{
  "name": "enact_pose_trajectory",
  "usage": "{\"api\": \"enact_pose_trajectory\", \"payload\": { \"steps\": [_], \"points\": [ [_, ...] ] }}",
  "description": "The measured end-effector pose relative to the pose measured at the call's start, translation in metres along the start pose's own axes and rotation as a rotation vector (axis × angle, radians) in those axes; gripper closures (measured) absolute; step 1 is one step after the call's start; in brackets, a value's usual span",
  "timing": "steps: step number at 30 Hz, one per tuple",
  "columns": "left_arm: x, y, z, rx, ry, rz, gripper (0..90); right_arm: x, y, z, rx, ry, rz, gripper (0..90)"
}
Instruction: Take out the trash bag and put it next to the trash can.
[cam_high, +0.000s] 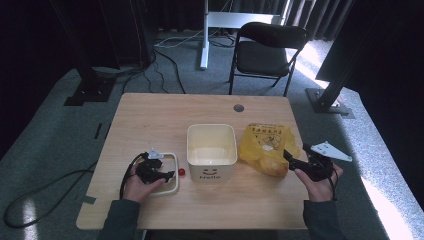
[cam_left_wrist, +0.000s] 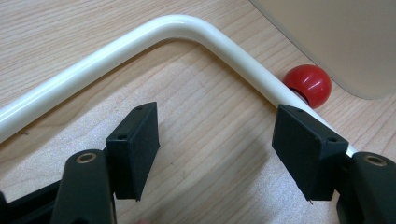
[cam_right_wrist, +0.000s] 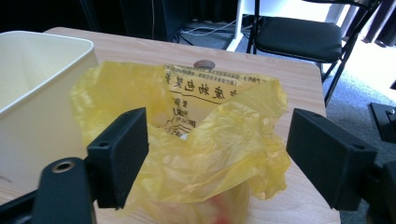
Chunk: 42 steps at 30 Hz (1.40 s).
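Both grippers (cam_high: 165, 172) (cam_high: 290, 157) gape empty beside the bin (cam_high: 211, 172) (marked "Hello").

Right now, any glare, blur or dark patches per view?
High view: sunlight washes out the floor at right, dark curtains at the top. Left gripper view: sharp, soft glare along the white frame. Right gripper view: yellow bag blurs at the bottom edge, bright window light behind the chair.
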<state>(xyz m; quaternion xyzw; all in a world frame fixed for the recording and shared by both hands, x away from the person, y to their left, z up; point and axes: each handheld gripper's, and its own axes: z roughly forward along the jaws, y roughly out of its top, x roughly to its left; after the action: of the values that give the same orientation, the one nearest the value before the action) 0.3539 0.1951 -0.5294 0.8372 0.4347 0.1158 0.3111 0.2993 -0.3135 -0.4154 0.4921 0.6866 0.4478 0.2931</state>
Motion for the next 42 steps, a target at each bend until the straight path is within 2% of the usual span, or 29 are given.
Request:
{"api": "enact_pose_trajectory", "payload": {
  "steps": [2, 7, 12, 31, 42],
  "points": [
    [0.000, 0.000, 0.000, -0.001, -0.001, -0.001, 32.7, 0.001, 0.001, -0.001, -0.006, 0.023, 0.002, 22.1],
    [0.000, 0.000, 0.000, -0.002, -0.001, -0.001, 32.6, 0.006, 0.001, -0.003, -0.010, 0.044, -0.015, 25.7],
    [0.000, 0.000, 0.000, -0.001, -0.001, -0.003, 32.7, 0.012, 0.002, -0.002, -0.002, 0.103, -0.037, 31.3],
    [-0.002, 0.001, 0.001, 0.013, 0.014, 0.016, 32.6, 0.038, 0.000, 0.004, 0.025, 0.184, -0.119, 36.5],
    [-0.006, 0.002, 0.002, 0.029, 0.045, 0.059, 32.7, 0.053, -0.002, 0.010, 0.050, 0.228, -0.154, 35.6]
  ]
}}
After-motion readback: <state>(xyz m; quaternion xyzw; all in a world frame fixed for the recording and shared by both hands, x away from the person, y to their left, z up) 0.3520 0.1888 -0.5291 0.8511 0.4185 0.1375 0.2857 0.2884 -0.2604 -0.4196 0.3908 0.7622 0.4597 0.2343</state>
